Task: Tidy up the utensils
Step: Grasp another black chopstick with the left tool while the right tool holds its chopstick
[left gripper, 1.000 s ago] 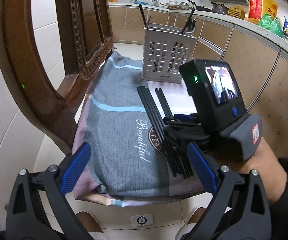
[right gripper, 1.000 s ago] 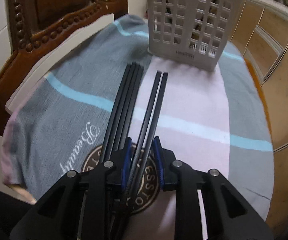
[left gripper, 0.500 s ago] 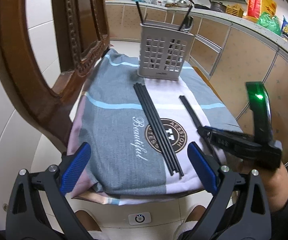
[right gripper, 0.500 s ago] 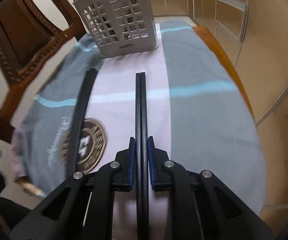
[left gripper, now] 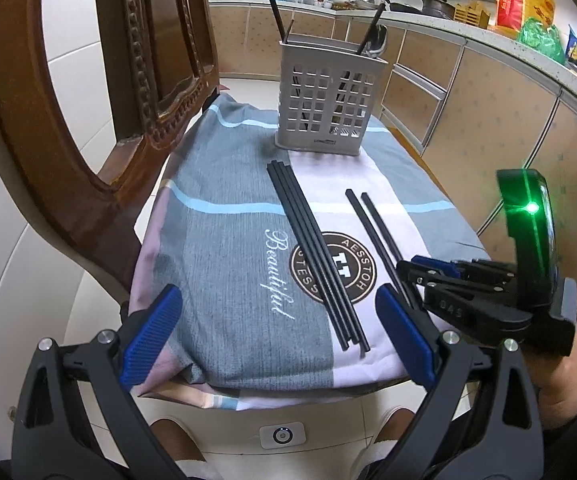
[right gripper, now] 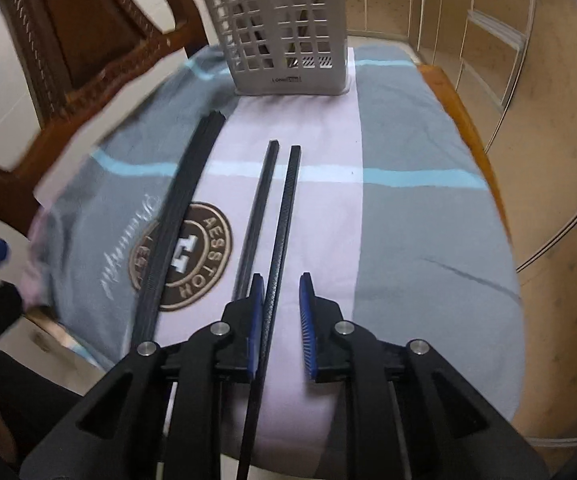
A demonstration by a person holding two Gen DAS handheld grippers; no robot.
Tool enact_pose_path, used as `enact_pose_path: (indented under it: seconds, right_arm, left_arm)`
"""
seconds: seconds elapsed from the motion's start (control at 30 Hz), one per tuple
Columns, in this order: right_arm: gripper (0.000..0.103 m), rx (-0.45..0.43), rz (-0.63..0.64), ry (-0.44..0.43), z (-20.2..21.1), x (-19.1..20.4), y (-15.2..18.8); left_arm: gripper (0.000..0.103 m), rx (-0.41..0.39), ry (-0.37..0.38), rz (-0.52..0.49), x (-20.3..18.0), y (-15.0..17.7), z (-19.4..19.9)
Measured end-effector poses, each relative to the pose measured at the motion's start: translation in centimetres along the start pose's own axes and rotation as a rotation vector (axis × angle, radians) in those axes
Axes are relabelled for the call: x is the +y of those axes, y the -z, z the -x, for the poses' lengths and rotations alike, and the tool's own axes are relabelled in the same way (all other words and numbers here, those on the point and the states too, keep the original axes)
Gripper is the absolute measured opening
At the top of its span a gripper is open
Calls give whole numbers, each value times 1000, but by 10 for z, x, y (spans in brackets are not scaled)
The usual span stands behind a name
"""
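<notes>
At the bottom centre of the right wrist view, the right gripper (right gripper: 282,322) stands partly open, its blue-padded jaws a clear gap apart; one black carbon-textured chopstick (right gripper: 282,232) runs between them, lying against the left pad with space on its right, so nothing is clamped. A second black chopstick (right gripper: 257,204) lies just left of that pad, outside the jaws, and both point toward the top of the frame. Further left, a bundle of black chopsticks (right gripper: 176,220) lies packed together across the round brown logo on the grey, pink and light-blue striped cloth (right gripper: 428,240) that covers the surface beneath. At the top centre stands the light grey perforated plastic utensil holder (right gripper: 284,28), upright on the cloth. In the left wrist view, the left gripper (left gripper: 276,336) hangs wide open at the lower edge of the frame, holding nothing, short of the cloth's near edge. The holder (left gripper: 328,108) shows there at upper centre with dark utensil handles sticking out. A carved brown wooden chair back (left gripper: 88,100) fills the left side.
</notes>
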State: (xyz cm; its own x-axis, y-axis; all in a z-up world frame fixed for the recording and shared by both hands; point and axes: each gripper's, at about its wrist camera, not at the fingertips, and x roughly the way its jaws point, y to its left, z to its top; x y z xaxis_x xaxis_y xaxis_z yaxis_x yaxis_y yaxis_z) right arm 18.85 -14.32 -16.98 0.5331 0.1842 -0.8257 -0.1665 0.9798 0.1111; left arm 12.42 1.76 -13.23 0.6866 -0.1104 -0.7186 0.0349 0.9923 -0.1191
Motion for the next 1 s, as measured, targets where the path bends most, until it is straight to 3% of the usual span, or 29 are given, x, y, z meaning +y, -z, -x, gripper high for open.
enact_pose_path:
  seconds: [0.1, 0.23, 0.3, 0.47, 0.6, 0.73, 0.83, 0.9, 0.97, 1.0]
  right_arm:
    - [17, -15, 23, 30, -3, 3, -2]
    - [7, -25, -38, 90, 2, -19, 0]
    - [7, -32, -73, 107, 5, -33, 3]
    - [12, -30, -90, 42, 12, -41, 5]
    - [12, -86, -118, 7, 40, -48, 5]
    - [13, -88, -95, 6, 50, -54, -13]
    - [13, -54, -67, -3, 40, -52, -36]
    - [13, -16, -62, -27, 28, -51, -51]
    - [13, 12, -43, -38, 13, -48, -66]
    - [13, 21, -27, -32, 6, -46, -71]
  left_arm:
    - [96, 0, 2, 4, 1, -1, 0]
    - [96, -1, 4, 8, 3, -2, -1]
    - [96, -3, 4, 1, 2, -1, 0]
    - [96, 0, 5, 1, 0, 0, 0]
    - [96, 47, 40, -9, -6, -3, -7]
    - [96, 97, 113, 26, -23, -25, -16]
    - [95, 123, 99, 21, -45, -51, -36]
    - [83, 183, 89, 24, -60, -64, -59]
    - [54, 255, 77, 25, -72, -72, -81]
    - [51, 270, 54, 34, -73, -75, -88]
